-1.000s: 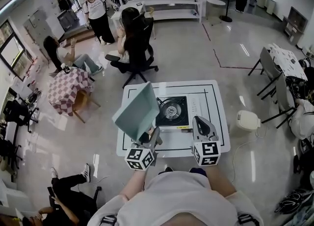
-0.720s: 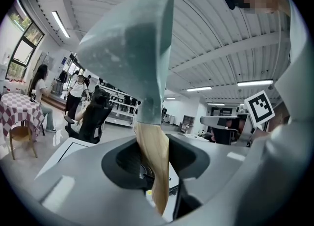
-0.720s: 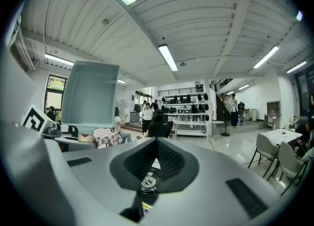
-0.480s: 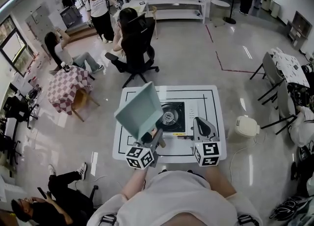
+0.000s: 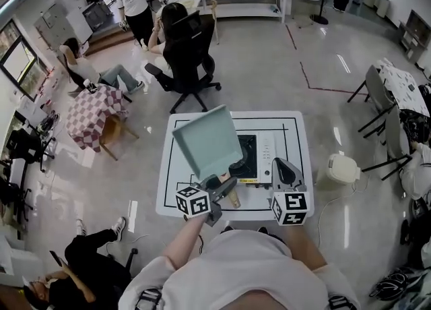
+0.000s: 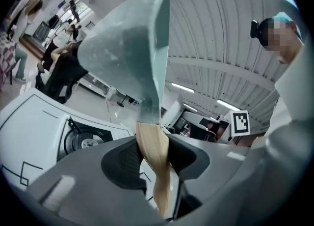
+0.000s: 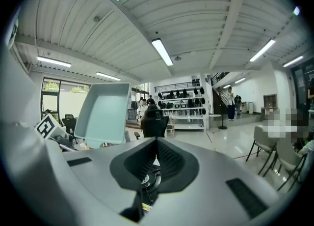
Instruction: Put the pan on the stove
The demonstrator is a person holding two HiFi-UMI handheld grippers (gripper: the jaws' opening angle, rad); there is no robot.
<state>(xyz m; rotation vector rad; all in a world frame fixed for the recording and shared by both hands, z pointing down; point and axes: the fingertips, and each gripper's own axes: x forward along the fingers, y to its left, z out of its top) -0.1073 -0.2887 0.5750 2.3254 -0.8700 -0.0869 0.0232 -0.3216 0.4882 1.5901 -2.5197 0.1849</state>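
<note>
Left gripper (image 5: 226, 184) clamps the wooden handle (image 6: 153, 154) of the tilted pan (image 5: 205, 141); beyond its fingertips waits the stove (image 5: 258, 159) for levelling and lowering, the right gripper (image 5: 283, 167) closed and empty.

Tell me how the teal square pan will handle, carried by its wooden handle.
Likely stiff: the pan holds its square shape while tilted on edge. Probably front-heavy: the left gripper clamps only the narrow wooden handle, so it may swing or twist. The smooth handle could slip in the jaws.

The left hand-held gripper (image 5: 222, 184) has swung the pan (image 5: 205, 141) to the right and lower. It now hangs tilted over the stove (image 5: 254, 160), hiding most of it.
</note>
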